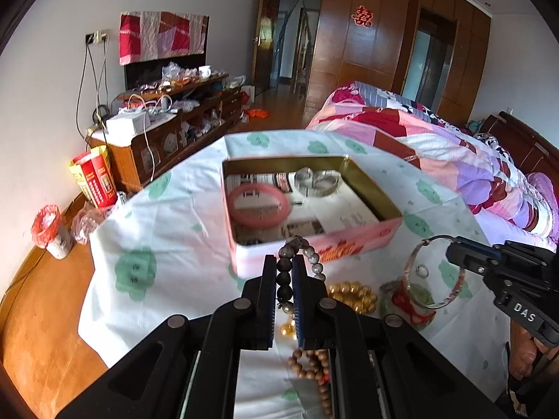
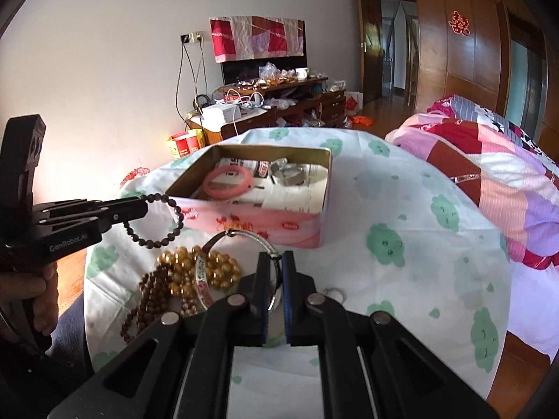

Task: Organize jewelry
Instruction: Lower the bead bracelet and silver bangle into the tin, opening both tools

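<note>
Because the tin box stood open on the table as the evident collecting place, both tools were raised toward it with jewelry in their grip. On the left, the left hand-held gripper was clenched on a dark bead bracelet, its pads pinching one side of the loop so that the rest hung free in the air just short of the box's near wall; in the right wrist view the loop drooped below the fingertips, its plane roughly upright and its long axis slanting down and away from the tool. Inside the box lay a pink bangle flat on its side and a pair of silver bangles farther back, which suggested the sorting was partly done. Below, between the two tools, a heap of gold beads and a brown bead strand remained on the cloth, apparently awaiting their turn. To the right, the right hand-held gripper was closed on a clear bangle, held by its rim and standing nearly on edge, ring opening facing sideways, near the box's front and well clear of its interior.
</note>
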`<state>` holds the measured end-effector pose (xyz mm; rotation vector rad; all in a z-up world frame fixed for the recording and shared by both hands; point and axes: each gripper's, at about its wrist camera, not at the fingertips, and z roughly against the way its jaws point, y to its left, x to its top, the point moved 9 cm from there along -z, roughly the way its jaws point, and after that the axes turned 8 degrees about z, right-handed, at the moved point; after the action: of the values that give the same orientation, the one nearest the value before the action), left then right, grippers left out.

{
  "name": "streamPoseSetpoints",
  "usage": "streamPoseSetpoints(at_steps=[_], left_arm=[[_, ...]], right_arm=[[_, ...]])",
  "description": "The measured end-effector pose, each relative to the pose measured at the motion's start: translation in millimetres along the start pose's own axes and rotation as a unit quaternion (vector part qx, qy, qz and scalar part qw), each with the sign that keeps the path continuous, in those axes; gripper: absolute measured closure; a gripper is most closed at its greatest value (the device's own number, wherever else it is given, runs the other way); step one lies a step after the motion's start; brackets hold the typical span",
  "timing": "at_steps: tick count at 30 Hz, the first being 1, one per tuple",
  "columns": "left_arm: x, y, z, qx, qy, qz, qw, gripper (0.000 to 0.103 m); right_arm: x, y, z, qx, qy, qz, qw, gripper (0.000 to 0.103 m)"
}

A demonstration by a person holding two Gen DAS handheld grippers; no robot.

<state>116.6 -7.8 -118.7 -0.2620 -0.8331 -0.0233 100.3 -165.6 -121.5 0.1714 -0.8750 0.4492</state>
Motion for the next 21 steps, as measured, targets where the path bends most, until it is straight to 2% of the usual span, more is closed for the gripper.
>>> streamPoseSetpoints(at_steps=[21], left_arm=[[53.8,-2.7,-14.4,0.001,-0.036,-0.022,0.9991,0.095]], right_arm=[[52.4,-18.2,-38.1,-0.005,-0.007,0.006,1.0,0.095]])
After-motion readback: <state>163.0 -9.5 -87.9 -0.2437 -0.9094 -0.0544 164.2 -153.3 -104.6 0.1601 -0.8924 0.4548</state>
